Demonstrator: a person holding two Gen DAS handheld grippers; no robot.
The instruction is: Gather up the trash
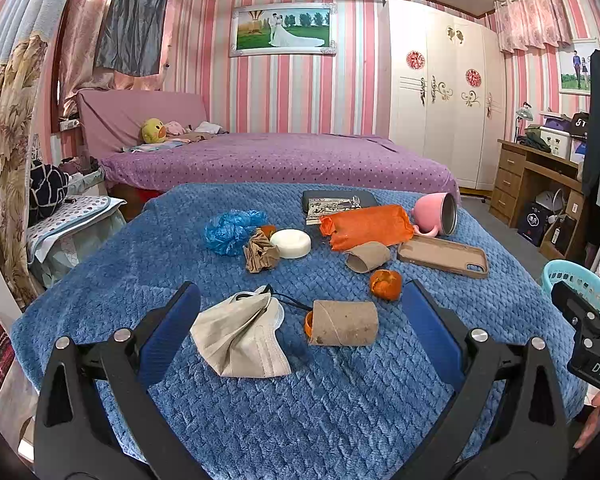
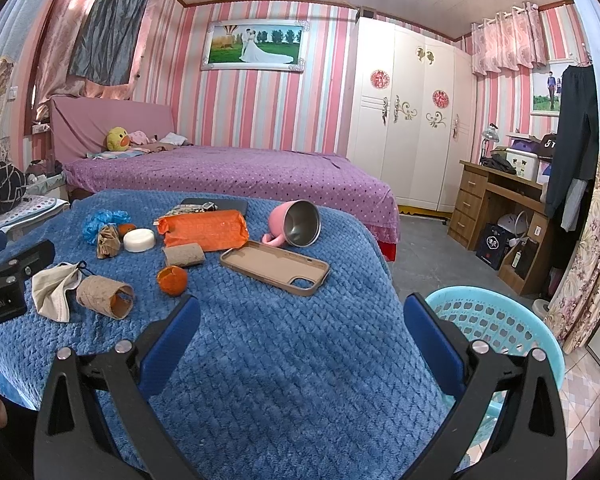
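Trash, all uncollected on the blue-blanketed table (image 1: 340, 420): face mask (image 1: 240, 334), cardboard tubes (image 1: 344, 323), orange peel (image 1: 386, 284); basket (image 2: 496, 320) seemingly empty; left tongs (image 1: 300, 320) and right tongs (image 2: 302, 332) apart, holding nothing.

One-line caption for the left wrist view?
Open left gripper hovers over a used face mask and cardboard tube on the blue blanket.

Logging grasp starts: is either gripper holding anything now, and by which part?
Nothing is held. The left gripper is open above the crumpled beige face mask; the right gripper is open over the blue quilted blanket.
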